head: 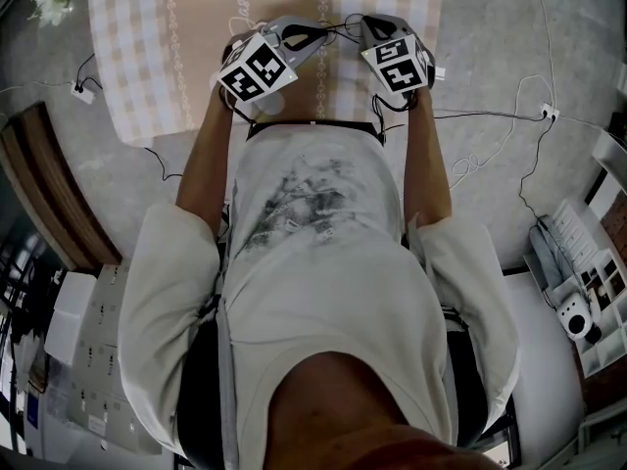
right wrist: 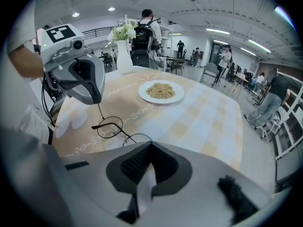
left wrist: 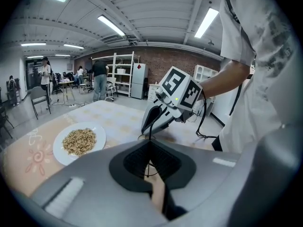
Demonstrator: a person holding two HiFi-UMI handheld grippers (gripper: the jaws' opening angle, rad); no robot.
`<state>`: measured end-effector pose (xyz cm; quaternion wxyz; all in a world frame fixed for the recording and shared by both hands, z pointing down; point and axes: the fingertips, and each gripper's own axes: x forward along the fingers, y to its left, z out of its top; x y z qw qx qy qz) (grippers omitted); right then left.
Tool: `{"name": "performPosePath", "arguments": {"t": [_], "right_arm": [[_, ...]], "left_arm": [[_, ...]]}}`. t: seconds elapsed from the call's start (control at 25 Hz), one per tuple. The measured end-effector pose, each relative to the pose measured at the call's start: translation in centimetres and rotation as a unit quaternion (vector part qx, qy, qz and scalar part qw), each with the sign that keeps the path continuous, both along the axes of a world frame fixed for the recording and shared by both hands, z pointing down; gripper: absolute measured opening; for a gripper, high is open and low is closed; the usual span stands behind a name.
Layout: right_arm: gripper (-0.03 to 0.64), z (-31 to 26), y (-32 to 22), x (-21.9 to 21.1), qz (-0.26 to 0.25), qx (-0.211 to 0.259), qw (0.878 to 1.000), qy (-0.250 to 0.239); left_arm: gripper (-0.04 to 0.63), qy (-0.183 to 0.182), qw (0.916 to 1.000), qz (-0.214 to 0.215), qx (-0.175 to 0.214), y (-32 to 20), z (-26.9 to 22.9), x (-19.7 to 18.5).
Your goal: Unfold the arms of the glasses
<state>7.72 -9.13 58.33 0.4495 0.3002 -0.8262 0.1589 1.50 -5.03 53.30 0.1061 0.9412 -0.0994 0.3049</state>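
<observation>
- Between both tools, over the checked counter (right wrist: 203,117): thin black wire round-lens glasses (right wrist: 110,126).
- Left tool (right wrist: 95,99) clenched on an arm tip; right tool (left wrist: 147,126) clenched on the frame.
- Light, springy, fragile; grip near the hinge.

Table (right wrist: 203,122), near end: glasses (right wrist: 110,126) between my left gripper (right wrist: 97,101) and right gripper (left wrist: 147,129).
Plate (right wrist: 161,92) on table beyond glasses; vase (right wrist: 124,60) farther back, left of plate.

left claw (head: 312,37) and right claw (head: 365,29) hover close together over a checked tablecloth (head: 147,57).
</observation>
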Motion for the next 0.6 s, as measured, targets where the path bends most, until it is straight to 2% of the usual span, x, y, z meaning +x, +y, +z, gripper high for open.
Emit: {"name": "performPosePath", "arguments": {"t": [0.6], "right_arm": [[0.015,0.0,0.0,0.0,0.007,0.004,1.000,0.002]], "left_arm": [[0.008,0.033,0.9987,-0.040,-0.003,-0.5,-1.2,-0.9]]}}
